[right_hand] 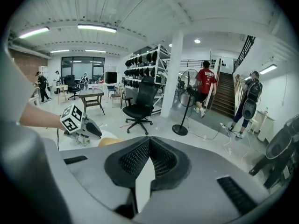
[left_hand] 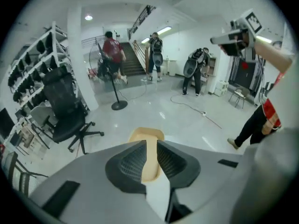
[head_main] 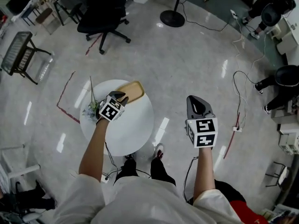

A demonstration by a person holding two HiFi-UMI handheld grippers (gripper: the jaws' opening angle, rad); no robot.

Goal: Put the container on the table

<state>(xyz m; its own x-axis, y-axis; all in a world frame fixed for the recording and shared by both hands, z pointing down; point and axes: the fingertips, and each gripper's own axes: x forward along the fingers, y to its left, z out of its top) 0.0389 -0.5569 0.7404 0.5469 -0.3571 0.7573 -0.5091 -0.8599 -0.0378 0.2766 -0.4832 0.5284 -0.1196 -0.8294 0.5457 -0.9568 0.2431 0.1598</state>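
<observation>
A tan, shallow container point(head_main: 133, 90) lies at the far edge of the round white table point(head_main: 135, 125). My left gripper point(head_main: 120, 96) is at the container's near end, its jaws closed on the rim. In the left gripper view, the tan container point(left_hand: 146, 136) runs forward from between the narrow jaws of that gripper point(left_hand: 151, 146). My right gripper point(head_main: 195, 100) hangs over the floor to the right of the table, away from it. Its jaws point(right_hand: 149, 141) meet at the tips with nothing between them. The right gripper view catches a sliver of the container point(right_hand: 110, 142).
A small plant point(head_main: 92, 107) stands on the table's left side beside my left hand. A black office chair point(head_main: 105, 13) and a fan stand point(head_main: 173, 17) are on the floor beyond. Cables point(head_main: 236, 73) trail at the right. People stand at the room's edges.
</observation>
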